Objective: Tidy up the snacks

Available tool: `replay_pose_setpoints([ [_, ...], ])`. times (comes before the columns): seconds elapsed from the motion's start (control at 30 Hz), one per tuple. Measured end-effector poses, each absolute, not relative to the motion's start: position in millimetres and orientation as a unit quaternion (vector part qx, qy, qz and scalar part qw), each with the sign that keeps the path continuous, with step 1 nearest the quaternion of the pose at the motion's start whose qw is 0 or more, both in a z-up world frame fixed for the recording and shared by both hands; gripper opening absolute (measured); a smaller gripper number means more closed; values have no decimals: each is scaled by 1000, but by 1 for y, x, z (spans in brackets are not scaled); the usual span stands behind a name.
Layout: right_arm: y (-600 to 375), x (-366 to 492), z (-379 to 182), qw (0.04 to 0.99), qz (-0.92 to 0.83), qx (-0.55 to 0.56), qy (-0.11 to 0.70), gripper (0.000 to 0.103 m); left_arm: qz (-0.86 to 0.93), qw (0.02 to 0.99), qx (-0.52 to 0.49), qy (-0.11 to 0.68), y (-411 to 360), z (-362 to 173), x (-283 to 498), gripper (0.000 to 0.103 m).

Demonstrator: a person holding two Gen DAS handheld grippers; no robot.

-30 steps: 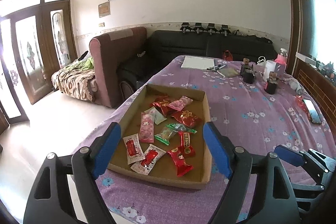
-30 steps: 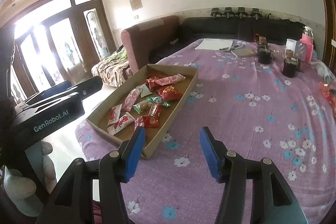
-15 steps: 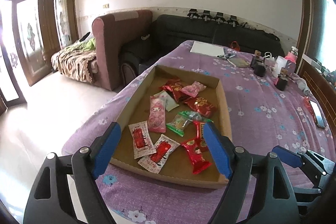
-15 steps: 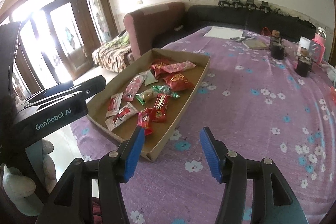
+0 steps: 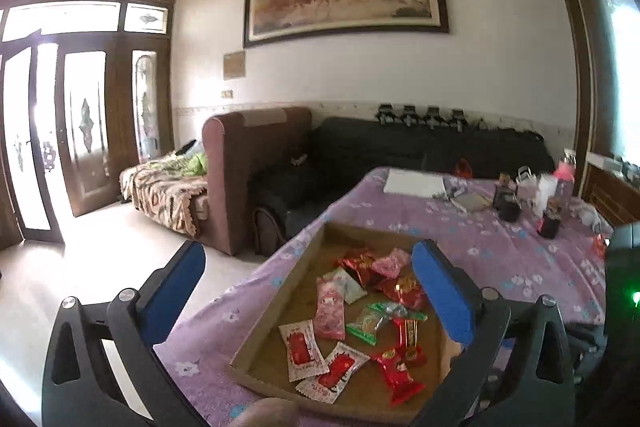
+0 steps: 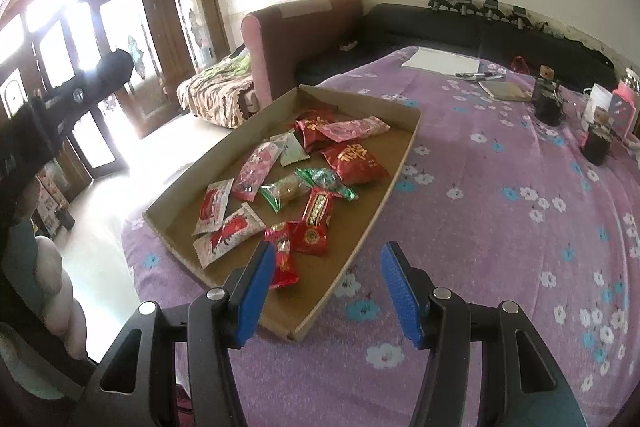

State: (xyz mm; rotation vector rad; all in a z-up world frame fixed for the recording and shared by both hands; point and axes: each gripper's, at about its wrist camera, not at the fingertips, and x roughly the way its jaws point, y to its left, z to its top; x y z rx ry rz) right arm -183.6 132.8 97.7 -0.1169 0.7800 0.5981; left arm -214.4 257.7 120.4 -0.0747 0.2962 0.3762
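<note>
Snacks [image 6: 304,183] lie loose in a shallow cardboard tray [image 6: 400,163] on the purple floral surface [image 6: 500,227], long axis running from lower centre toward upper right. Left hand-held gripper [image 5: 308,291], jaws just spread wide and empty, frames it. Right hand-held gripper [image 6: 328,291], half-spread and empty, hangs nearer, over the tray's near corner.
</note>
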Motion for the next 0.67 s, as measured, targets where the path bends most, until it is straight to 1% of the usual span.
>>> replay_pose_setpoints([
  [0.07, 137, -179, 97, 878, 289, -59, 377, 57, 172, 969, -54, 166, 263, 116, -209, 103],
  [0.2, 144, -175, 94, 875, 290, -70, 381, 57, 145, 955, -107, 236, 279, 101, -194, 103],
  [0.27, 146, -174, 92, 873, 292, -71, 384, 57, 157, 946, -105, 262, 281, 94, -187, 103],
  [0.67, 149, -174, 81, 866, 303, -72, 390, 57, 164, 936, -110, 293, 278, 82, -179, 103],
])
